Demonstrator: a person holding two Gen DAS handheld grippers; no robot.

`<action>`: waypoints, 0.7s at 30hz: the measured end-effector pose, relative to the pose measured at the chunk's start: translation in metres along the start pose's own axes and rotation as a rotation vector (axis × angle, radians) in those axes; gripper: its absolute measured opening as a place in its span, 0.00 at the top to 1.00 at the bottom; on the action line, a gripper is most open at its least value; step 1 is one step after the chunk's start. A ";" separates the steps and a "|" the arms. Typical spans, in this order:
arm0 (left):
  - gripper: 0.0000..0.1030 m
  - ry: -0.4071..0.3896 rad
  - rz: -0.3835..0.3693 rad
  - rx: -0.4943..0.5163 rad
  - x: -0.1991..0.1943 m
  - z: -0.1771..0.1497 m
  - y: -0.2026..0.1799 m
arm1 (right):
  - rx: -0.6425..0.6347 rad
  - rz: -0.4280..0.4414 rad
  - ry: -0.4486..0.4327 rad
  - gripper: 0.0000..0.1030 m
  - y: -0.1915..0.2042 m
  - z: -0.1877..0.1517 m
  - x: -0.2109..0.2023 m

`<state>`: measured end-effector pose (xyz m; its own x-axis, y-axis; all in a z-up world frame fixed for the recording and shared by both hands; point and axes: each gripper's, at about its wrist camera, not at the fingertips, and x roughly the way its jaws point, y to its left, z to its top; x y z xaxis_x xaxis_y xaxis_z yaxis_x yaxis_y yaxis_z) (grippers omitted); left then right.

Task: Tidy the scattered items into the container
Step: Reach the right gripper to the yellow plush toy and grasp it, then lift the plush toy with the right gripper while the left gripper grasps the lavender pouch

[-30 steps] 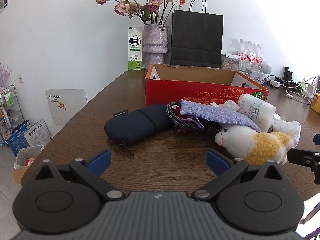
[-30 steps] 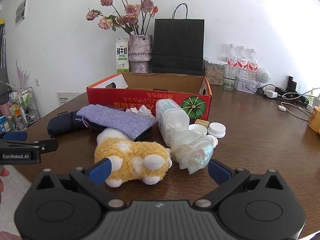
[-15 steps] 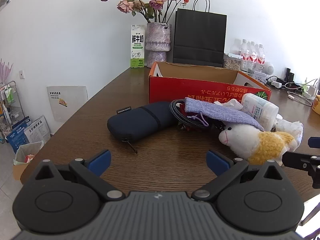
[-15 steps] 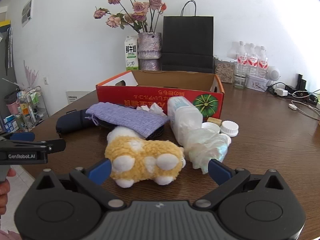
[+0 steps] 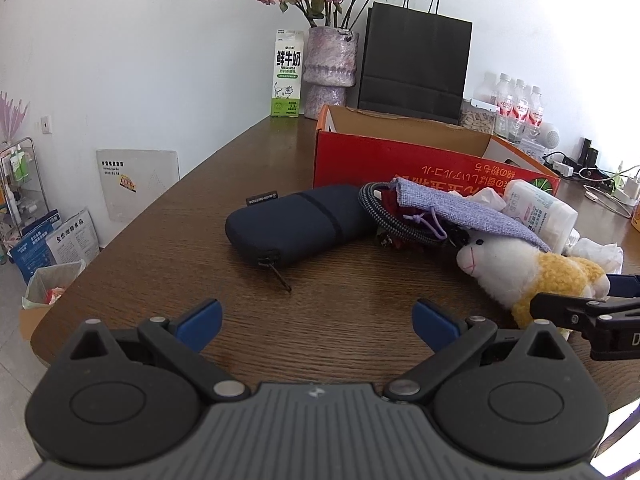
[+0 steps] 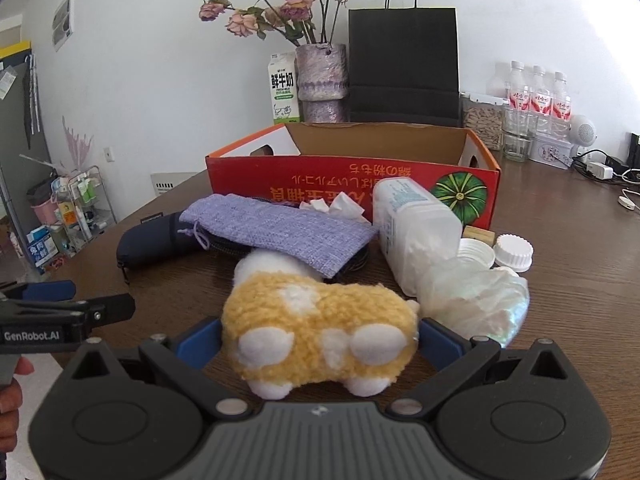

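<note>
A: Where do things stand in the right wrist view?

B: The right hand-held gripper (image 6: 319,340) is spread wide, with the plush toy (image 6: 316,324) sitting between its two blue fingers at the lower middle of the frame. It looks as if both pads are just beside the fleece, but I cannot tell whether they touch it. The toy lies on the counter (image 6: 580,280), not lifted.

A: And the other one?

B: The left hand-held gripper (image 5: 318,322) is also wide and holds nothing. It hovers over bare wood at the bottom of its frame, with the dark pouch (image 5: 296,224) ahead of it in the centre.

A: Where does everything go?

B: Into the red cardboard box (image 6: 352,188), open-topped, in the middle of the frame behind the pile. It looks empty, though the front wall hides its floor.

A: What could go wrong?

B: The toy is soft, so a shallow pinch may catch only fleece and let it slip on the lift. The purple cloth bag (image 6: 276,228) drapes onto the toy's head, so pulling up could drag the bag along. The crinkled plastic wrap (image 6: 476,304) and the tipped white bottle (image 6: 412,224) lie just beside the right finger, and closing could snag the wrap or roll the bottle into the loose caps (image 6: 514,252).
</note>
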<state>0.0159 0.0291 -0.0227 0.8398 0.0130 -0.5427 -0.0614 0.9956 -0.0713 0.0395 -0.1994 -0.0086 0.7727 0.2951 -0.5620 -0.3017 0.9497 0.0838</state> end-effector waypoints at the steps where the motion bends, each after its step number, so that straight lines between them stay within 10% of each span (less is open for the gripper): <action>1: 0.00 0.003 0.002 -0.003 0.001 0.000 0.001 | -0.002 -0.002 0.001 0.00 0.001 0.000 0.001; 21: 0.00 0.032 0.013 -0.044 0.009 -0.004 0.018 | 0.049 -0.035 0.026 0.03 0.002 0.003 0.035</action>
<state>0.0203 0.0466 -0.0317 0.8213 0.0218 -0.5701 -0.0963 0.9902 -0.1008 0.0673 -0.1871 -0.0259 0.7670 0.2597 -0.5868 -0.2466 0.9635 0.1041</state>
